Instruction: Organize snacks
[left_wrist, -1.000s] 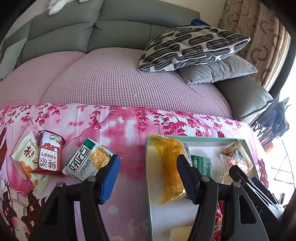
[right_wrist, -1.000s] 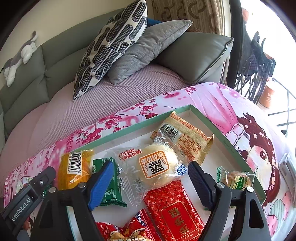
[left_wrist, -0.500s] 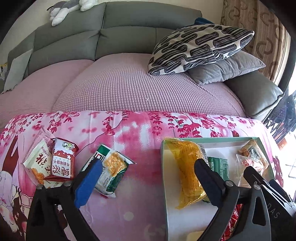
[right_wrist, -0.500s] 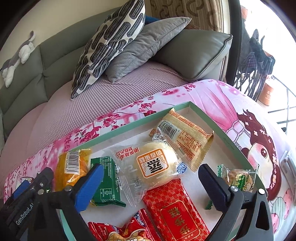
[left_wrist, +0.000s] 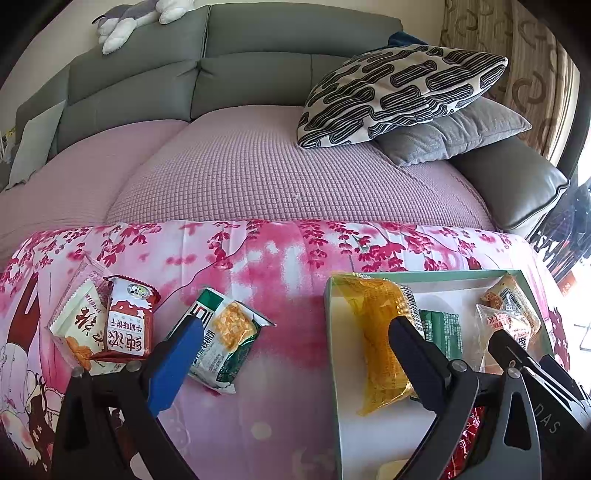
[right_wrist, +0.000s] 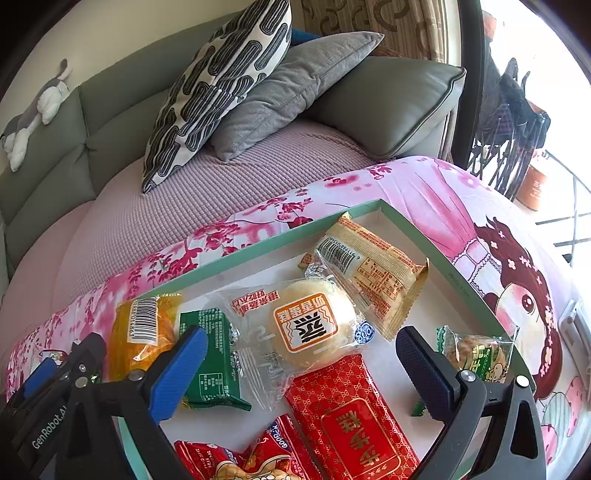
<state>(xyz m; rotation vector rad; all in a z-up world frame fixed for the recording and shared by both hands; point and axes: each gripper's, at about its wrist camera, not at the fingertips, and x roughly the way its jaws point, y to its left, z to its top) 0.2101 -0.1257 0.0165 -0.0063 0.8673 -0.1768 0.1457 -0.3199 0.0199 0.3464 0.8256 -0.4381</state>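
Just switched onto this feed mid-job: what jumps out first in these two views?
The mint-rimmed tray on the pink blossom cloth, already crowded with packets, with a round bun in clear wrap at its middle and a red foil packet in front of it. Left of the tray, three snacks lie loose on the cloth, the green and white packet nearest. Both the left gripper and the right gripper are wide open and hold nothing.

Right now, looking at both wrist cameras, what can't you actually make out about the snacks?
- Left wrist view: the green-and-white packet is partly covered by the blue finger.
- Left wrist view: the box runs off the bottom edge.
- Right wrist view: the red snack bags are cut off by the bottom edge.
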